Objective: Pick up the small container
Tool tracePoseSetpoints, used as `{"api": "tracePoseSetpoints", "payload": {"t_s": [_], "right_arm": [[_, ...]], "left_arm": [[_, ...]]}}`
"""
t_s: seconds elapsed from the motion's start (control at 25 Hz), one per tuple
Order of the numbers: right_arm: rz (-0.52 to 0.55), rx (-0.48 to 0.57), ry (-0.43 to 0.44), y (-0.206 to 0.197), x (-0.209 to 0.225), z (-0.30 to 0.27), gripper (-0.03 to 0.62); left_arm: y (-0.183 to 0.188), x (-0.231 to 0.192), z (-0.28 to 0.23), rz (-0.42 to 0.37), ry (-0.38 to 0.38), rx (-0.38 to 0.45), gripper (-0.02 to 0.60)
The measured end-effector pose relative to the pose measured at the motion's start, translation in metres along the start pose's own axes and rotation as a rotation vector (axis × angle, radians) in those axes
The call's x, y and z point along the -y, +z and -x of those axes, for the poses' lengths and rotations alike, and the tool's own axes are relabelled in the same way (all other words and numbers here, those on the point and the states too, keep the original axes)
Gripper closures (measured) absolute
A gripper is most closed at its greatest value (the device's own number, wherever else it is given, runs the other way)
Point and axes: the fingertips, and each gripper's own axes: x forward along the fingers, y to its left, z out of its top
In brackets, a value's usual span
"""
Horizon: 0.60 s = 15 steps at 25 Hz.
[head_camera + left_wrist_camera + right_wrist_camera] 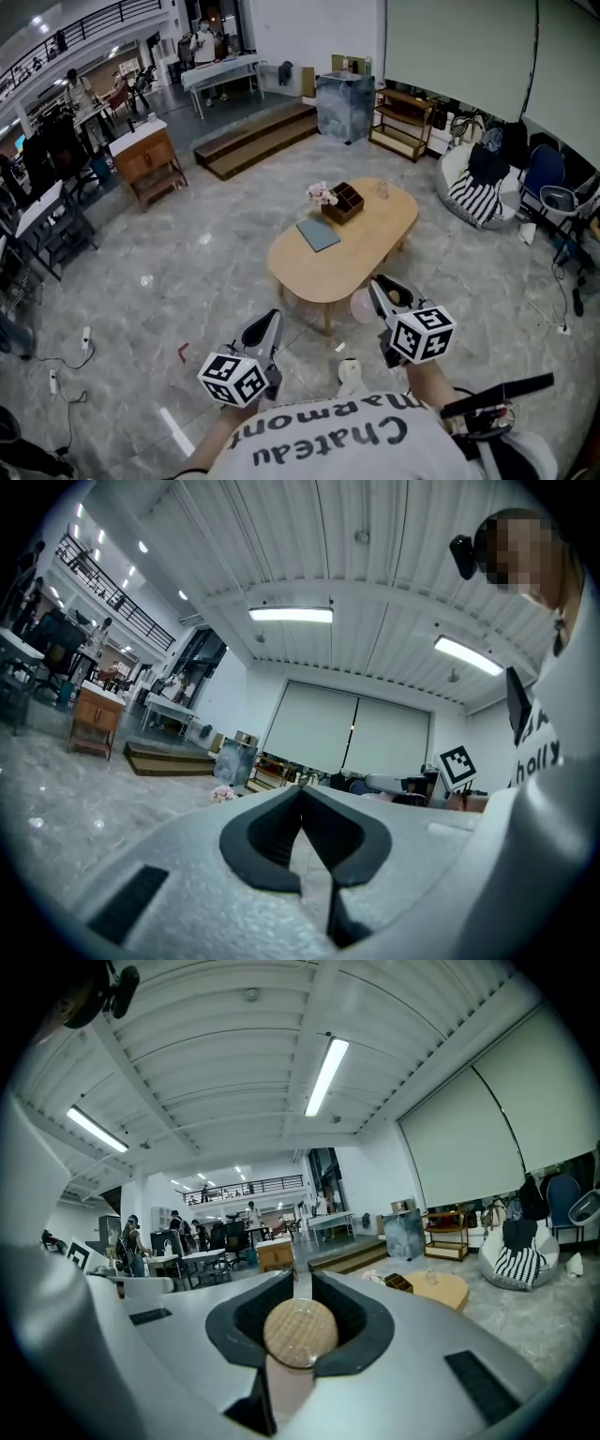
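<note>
Between the jaws of the right gripper [302, 1283], the small container [300, 1333] is sitting clamped just behind the tips, likely risking rolling out under any jolt, since the left gripper [301, 792], jaws pressed together on nothing, is offering no support.

The words "Chateau Marmont" are showing in black, upside down, on the front of the person's white shirt [328, 433] at the bottom edge of the head view. In the left gripper view the shirt is showing only the letters "holly", near the right edge.
</note>
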Motion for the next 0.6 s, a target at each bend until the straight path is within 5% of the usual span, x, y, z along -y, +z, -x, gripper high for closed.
{"api": "tracePoseSetpoints", "payload": {"t_s": [0.6], "right_arm": [[0.011,-0.012,-0.028,-0.01,-0.01,0.028,0.526]], "left_arm": [[-0.007,0.013,0.023,0.013,-0.004,-0.002,0.568]]}}
